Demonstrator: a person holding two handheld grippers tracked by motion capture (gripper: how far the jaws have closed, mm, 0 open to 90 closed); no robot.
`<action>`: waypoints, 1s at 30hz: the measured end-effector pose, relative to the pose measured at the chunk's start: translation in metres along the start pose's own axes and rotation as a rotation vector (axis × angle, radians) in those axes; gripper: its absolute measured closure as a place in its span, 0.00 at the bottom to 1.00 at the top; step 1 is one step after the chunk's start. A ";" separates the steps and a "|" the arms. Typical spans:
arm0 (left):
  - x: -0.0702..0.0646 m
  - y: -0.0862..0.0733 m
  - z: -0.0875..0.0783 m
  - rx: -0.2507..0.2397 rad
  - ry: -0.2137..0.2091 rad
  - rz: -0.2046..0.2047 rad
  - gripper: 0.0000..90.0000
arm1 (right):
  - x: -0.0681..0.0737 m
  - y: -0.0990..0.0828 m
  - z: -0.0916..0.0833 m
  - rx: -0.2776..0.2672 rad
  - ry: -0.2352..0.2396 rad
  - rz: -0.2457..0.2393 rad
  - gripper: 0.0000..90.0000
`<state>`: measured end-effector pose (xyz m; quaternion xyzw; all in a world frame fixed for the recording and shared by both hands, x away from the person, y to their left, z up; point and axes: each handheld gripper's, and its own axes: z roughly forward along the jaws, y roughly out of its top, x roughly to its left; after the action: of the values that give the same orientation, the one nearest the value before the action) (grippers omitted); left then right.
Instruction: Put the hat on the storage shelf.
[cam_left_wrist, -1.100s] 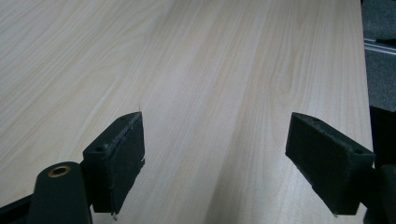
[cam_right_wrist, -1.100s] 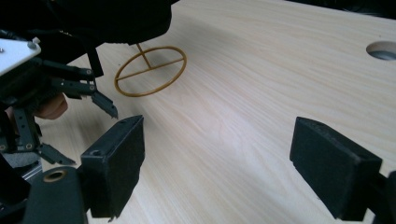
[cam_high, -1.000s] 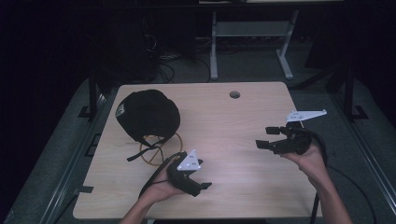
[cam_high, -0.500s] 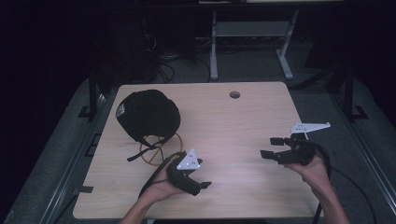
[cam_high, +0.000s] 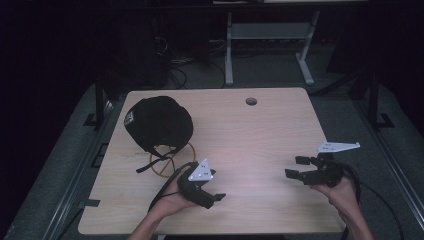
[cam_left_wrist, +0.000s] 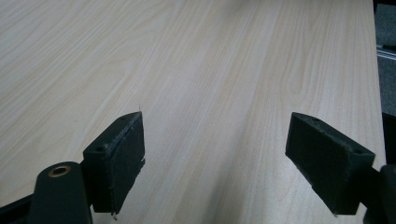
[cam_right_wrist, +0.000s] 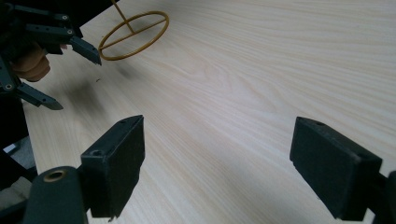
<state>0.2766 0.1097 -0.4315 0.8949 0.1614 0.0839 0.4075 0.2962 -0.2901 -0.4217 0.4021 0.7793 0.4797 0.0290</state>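
The left gripper (cam_high: 212, 196) rests low over the pale wooden table (cam_high: 260, 125), jaws spread wide with nothing between them. The right gripper (cam_high: 296, 167), near the table's right edge, is likewise released and empty (its jaws face the left hand across bare wood). Just beyond the left gripper lies a thin yellow wire ring with a crossbar (cam_high: 172, 160), partly under a black fabric cap with straps (cam_high: 159, 122). Nothing is grasped yet, so I judge the work barely begun; the whole pick-up remains. No containers are on the table.
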 end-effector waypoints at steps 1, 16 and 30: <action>0.000 0.000 0.000 -0.001 0.001 0.001 0.22 | -0.001 -0.002 -0.001 -0.005 0.000 0.001 0.20; 0.001 -0.002 -0.002 -0.007 0.008 -0.013 0.22 | -0.006 -0.036 -0.013 -0.008 -0.035 0.037 0.20; 0.002 -0.006 -0.003 -0.007 0.016 -0.024 0.23 | -0.002 -0.062 -0.020 -0.002 -0.039 0.051 0.20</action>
<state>0.2763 0.1163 -0.4336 0.8908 0.1752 0.0866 0.4102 0.2525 -0.3192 -0.4595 0.4312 0.7675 0.4732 0.0323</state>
